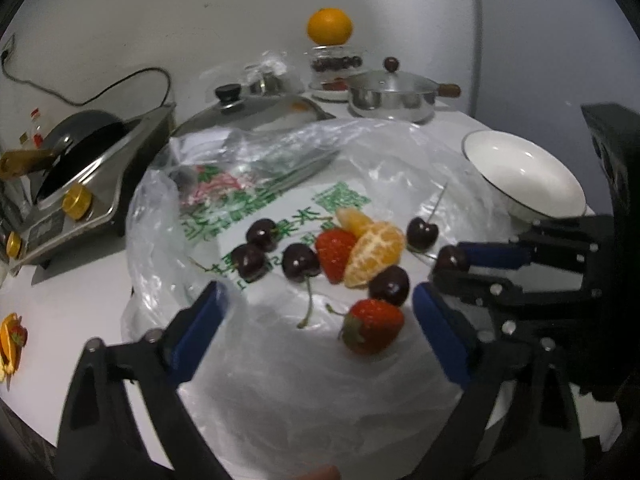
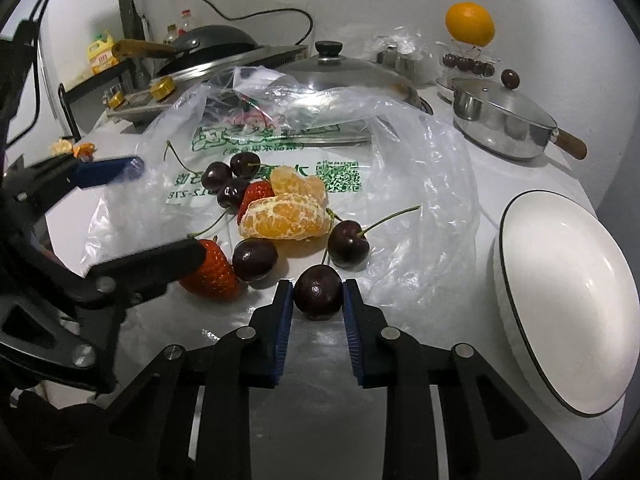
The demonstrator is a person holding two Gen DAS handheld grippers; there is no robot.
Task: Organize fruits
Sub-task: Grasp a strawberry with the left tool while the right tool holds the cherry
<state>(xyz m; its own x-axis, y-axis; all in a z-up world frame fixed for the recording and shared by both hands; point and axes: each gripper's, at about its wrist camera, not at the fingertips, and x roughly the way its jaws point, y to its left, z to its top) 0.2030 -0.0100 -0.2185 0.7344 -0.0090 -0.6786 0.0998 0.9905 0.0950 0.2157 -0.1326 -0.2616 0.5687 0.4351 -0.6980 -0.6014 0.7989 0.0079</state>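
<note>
Fruit lies on a clear plastic bag (image 1: 280,360): several dark cherries, two strawberries and peeled orange pieces (image 1: 374,254). My right gripper (image 2: 319,294) is shut on a dark cherry (image 2: 319,292); it also shows in the left wrist view (image 1: 452,260). My left gripper (image 1: 320,304) is open wide over the bag, with a strawberry (image 1: 374,326) between its fingers, near the right one. In the right wrist view the left gripper (image 2: 164,208) comes in from the left, one finger against that strawberry (image 2: 212,272). A white bowl (image 2: 560,312) stands empty at the right.
A lidded steel pan (image 2: 504,124) with a wooden handle, a large pot lid (image 2: 340,76) and a stove with a wok (image 1: 80,168) stand behind the bag. A whole orange (image 1: 330,26) sits on a jar at the back. Orange peel (image 1: 10,340) lies at the left edge.
</note>
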